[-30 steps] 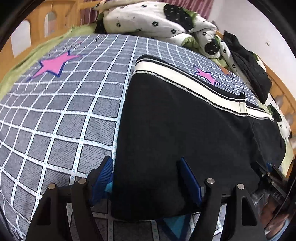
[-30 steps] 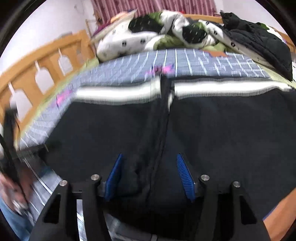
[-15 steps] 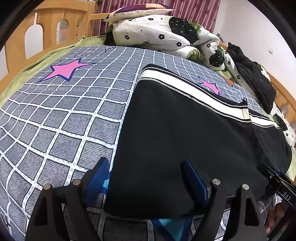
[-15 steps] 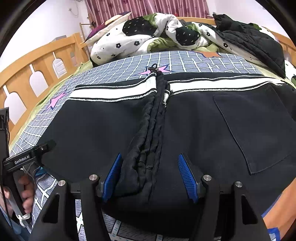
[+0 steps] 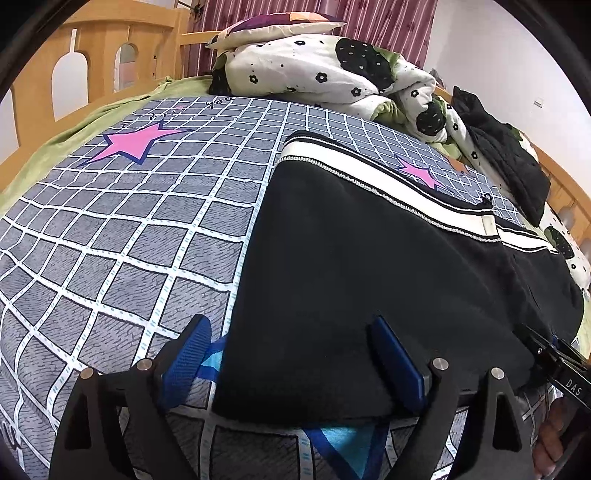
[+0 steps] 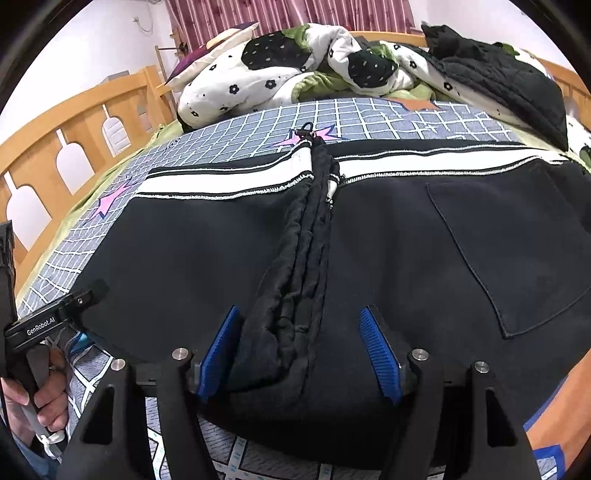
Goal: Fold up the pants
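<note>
Black pants (image 5: 369, 266) with a white striped waistband (image 5: 369, 173) lie spread flat on the bed, waistband at the far side. My left gripper (image 5: 291, 354) is open, its jaws straddling the near left corner of the pants. In the right wrist view the pants (image 6: 184, 266) show a bunched centre seam (image 6: 299, 280) and a back pocket (image 6: 509, 251). My right gripper (image 6: 299, 354) is open, with the bunched seam lying between its jaws at the near edge. The left gripper's body (image 6: 51, 325) shows at the left there.
The bed has a grey grid sheet with pink stars (image 5: 136, 144). A rumpled flowered duvet (image 5: 325, 70) and a pillow (image 5: 273, 26) lie at the head. A black jacket (image 5: 506, 158) lies at the far right. A wooden rail (image 6: 74, 133) runs along the left side.
Both grippers have tilted up and steadied at the near edge of the pants. The right view has gone from blurred to sharp. Both jaws stay open.
</note>
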